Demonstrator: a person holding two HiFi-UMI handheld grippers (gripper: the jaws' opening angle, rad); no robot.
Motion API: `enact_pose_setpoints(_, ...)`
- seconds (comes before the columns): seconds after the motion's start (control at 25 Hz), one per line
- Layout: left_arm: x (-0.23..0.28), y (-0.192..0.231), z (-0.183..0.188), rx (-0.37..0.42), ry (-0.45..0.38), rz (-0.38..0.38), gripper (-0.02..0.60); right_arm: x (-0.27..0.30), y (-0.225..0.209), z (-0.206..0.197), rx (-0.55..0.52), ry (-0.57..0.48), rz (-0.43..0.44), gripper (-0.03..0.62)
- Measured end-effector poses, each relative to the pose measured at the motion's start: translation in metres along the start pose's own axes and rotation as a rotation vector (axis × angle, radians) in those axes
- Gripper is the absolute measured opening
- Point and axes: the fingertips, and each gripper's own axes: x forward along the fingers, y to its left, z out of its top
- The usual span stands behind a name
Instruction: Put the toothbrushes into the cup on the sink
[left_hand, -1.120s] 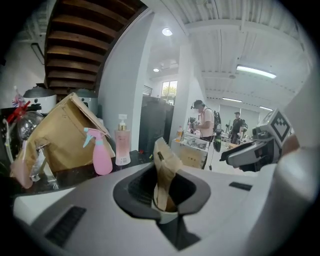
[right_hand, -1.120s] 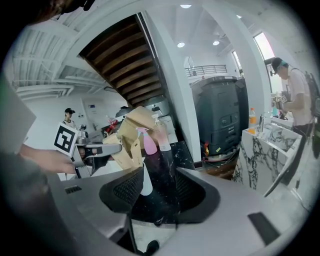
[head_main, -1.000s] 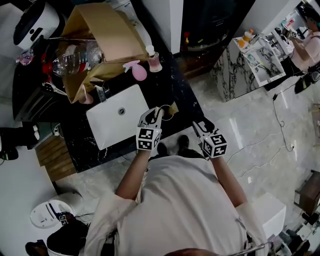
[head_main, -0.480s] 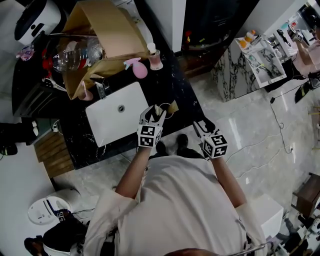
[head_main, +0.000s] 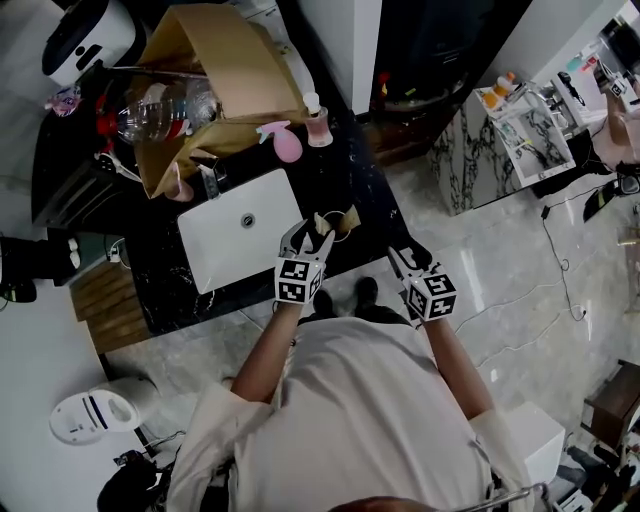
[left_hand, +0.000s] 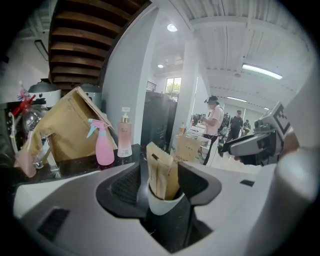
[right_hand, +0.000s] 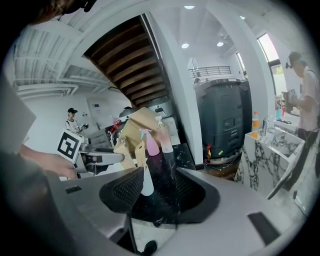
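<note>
A white cup (left_hand: 164, 203) stands on the black counter (head_main: 345, 180) just right of the sink. Several brown paper-wrapped toothbrushes (left_hand: 162, 174) stand upright in it. My left gripper (head_main: 307, 237) is around them, its jaws opening, with gaps between both pads and the packets. In the head view the cup (head_main: 337, 222) sits just beyond its fingertips. My right gripper (head_main: 404, 257) hangs open near the counter's front right corner with nothing between its jaws. In the right gripper view the cup (right_hand: 147, 183) shows past the left jaw.
The white sink basin (head_main: 235, 245) lies left of the cup, with a faucet (head_main: 209, 181) behind it. At the back stand a pink spray bottle (head_main: 285, 143), a pump bottle (head_main: 318, 126) and a brown paper bag (head_main: 220, 65). Marble floor lies to the right.
My left gripper's jaws have spread apart and let go of the packet, which now stands in the cup. The right gripper has hardly moved.
</note>
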Motion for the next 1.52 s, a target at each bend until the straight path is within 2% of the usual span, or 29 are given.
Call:
enact_pose_setpoints(0.32, -0.035, 0.0, 0.034, -0.037, -0.087, -0.007, 0.235, -0.003, 0.006, 0.026, -0.034, -0.031, 0.013, 0.187)
enact_pose_setpoints(0.48, -0.054, 0.002, 0.05, -0.043, -0.12, -0.009, 0.207, -0.006, 0.014, 0.044, -0.061, -0.063, 0.033, 0.135)
enact_pose_setpoints(0.6, -0.066, 0.001, 0.057, -0.046, -0.14, -0.016, 0.199, -0.008, 0.02, 0.056, -0.079, -0.082, 0.05, 0.12)
enact_pose_setpoints(1.12, -0.116, 0.014, 0.075, -0.05, -0.171, 0.06, 0.081, -0.018, 0.051, 0.1, -0.162, -0.135, 0.139, 0.052)
enact_pose_setpoints(1.52, -0.151, 0.023, 0.093, -0.033, -0.218, 0.107, 0.017, -0.027, 0.068, 0.125, -0.199, -0.19, 0.179, 0.038)
